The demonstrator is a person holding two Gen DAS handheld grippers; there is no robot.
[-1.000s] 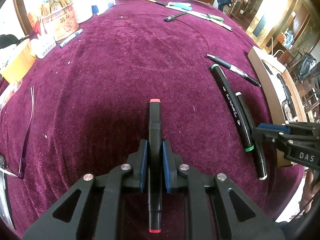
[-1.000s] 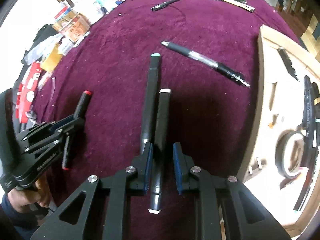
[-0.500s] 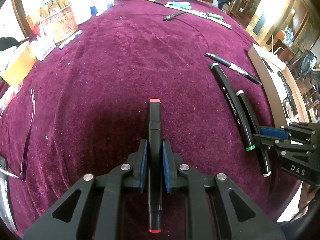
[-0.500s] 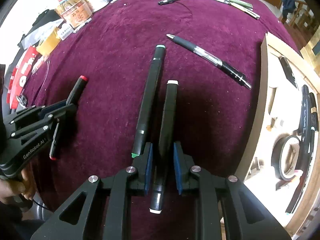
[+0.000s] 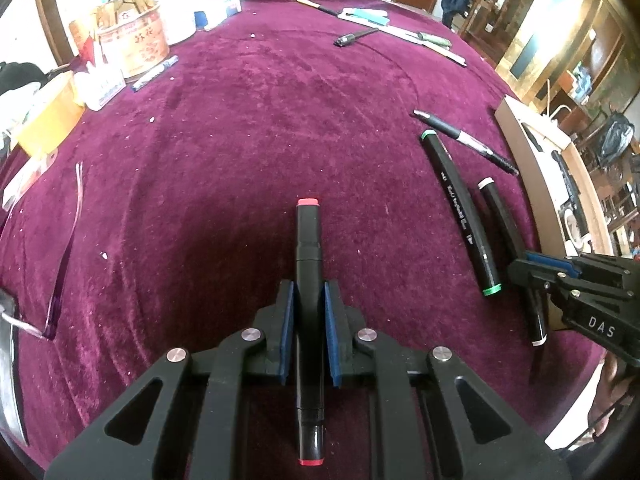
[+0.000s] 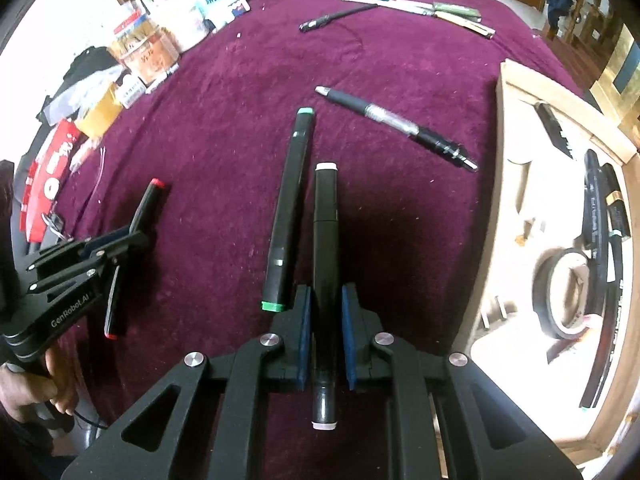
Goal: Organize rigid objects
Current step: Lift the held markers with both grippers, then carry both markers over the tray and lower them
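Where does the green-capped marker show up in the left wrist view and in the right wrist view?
Left wrist view: the green-capped marker lies flat at right, just left of the white-capped marker.
Right wrist view: it lies at centre, immediately left of the white-capped marker gripped there.
Shared landmark: the ballpoint pen lying beyond the marker's far end.

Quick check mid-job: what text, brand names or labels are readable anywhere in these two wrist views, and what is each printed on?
"DAS": white letters on the black right gripper, seen from the left wrist.
"GenRobot.AI": white letters on the black left gripper, seen from the right wrist.
White print along the black green-capped marker: too small to read.
Characters on the round orange tin: blurred.
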